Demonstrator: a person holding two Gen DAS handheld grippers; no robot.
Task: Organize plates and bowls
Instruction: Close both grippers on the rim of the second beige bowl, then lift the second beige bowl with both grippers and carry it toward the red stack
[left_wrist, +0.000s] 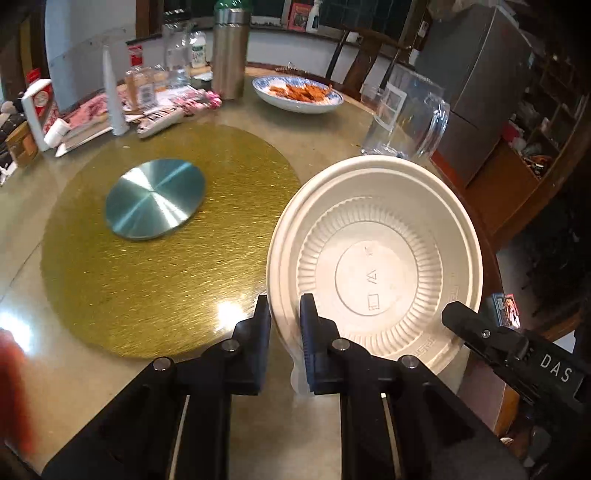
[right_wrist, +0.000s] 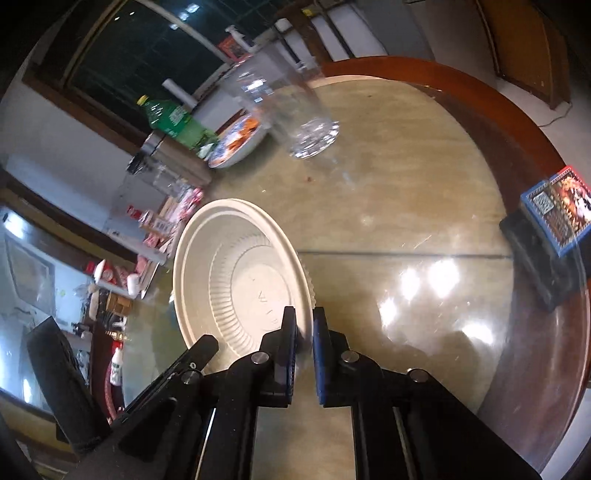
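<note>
Left gripper (left_wrist: 284, 314): jaws clamped on near-left rim of stacked cream ribbed plastic bowls (left_wrist: 376, 266).
Right gripper (right_wrist: 303, 328): jaws pinching the opposite rim, equally near.
Bowls: between both, mouth up.

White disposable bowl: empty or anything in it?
Empty. Both wrist views show the white bowl's bare ribbed inside and embossed base. Left gripper and right gripper pinch its rim.

This looks like a dining room in a home. A big round table (left_wrist: 325, 133) has a gold spinning tray (left_wrist: 166, 258), a dish of food (left_wrist: 297, 92), drink bottles (right_wrist: 173, 120) and snack packs.
</note>
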